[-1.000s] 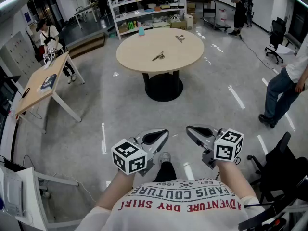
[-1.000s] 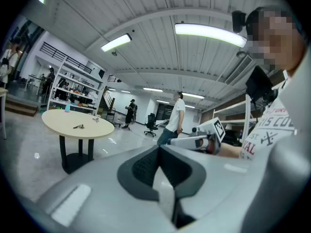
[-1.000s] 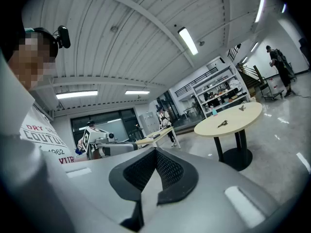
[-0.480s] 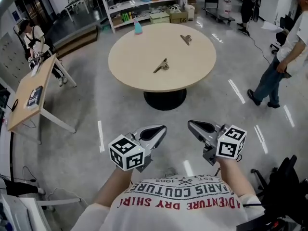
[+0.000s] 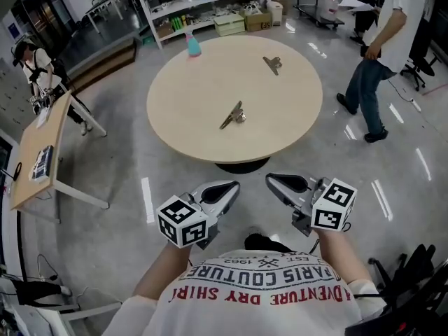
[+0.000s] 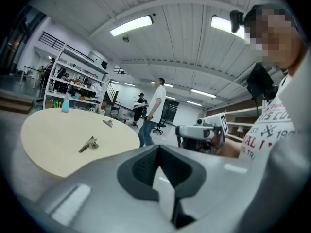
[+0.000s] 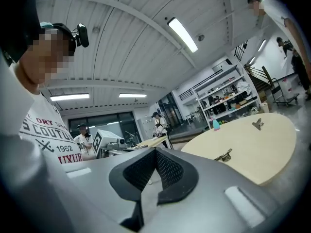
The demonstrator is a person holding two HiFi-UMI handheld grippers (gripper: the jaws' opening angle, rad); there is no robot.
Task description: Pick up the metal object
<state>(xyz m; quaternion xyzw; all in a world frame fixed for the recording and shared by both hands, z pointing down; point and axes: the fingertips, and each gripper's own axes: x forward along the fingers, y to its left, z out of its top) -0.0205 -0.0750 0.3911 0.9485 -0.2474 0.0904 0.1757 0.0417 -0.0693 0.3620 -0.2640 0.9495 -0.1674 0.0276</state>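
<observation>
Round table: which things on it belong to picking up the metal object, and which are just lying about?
Job: metal clip mid-table; second metal clip near the far edge, either may be meant; round table.
Lying about: blue spray bottle; side desk.

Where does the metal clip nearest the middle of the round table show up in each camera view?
Head view: the metal clip lies near the middle of the round table, above the picture's centre.
Left gripper view: left of centre, on the tabletop.
Right gripper view: right of centre, on the tabletop.
Shared landmark: the blue bottle at the table's far edge, seen in all three views.
</observation>
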